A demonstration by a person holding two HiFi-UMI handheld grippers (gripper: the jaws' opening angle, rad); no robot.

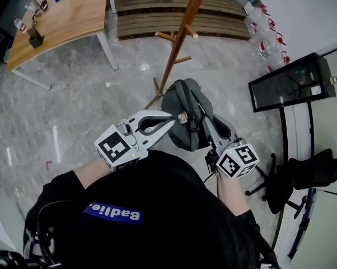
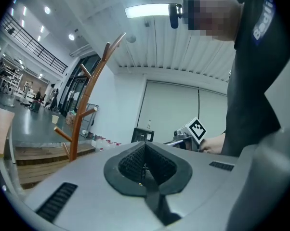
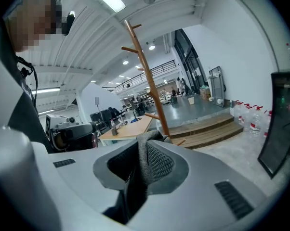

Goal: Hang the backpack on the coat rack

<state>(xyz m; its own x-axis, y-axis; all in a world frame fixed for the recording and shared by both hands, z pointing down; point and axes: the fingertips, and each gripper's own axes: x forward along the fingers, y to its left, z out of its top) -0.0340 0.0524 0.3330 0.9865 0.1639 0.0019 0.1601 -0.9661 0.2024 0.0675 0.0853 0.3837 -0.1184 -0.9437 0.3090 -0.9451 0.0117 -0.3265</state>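
Grey marble floor [image 1: 73,105] all around. At top left, a wooden surface [image 1: 68,15] with small tools on it. Right of it, a tall wooden coat rack [image 1: 177,43], its base just beyond a grey backpack [image 1: 182,102] held up close in front. Further right, a black glass-fronted case [image 1: 289,83] and clear water bottles [image 1: 263,35]. Right gripper [image 1: 207,121] fingers clamped on a grey backpack strap. Left gripper [image 1: 171,120] fingers closed at the bag's top, pinching something thin. On the person's black top, a blue patch [image 1: 113,212] lettered "Badlie".
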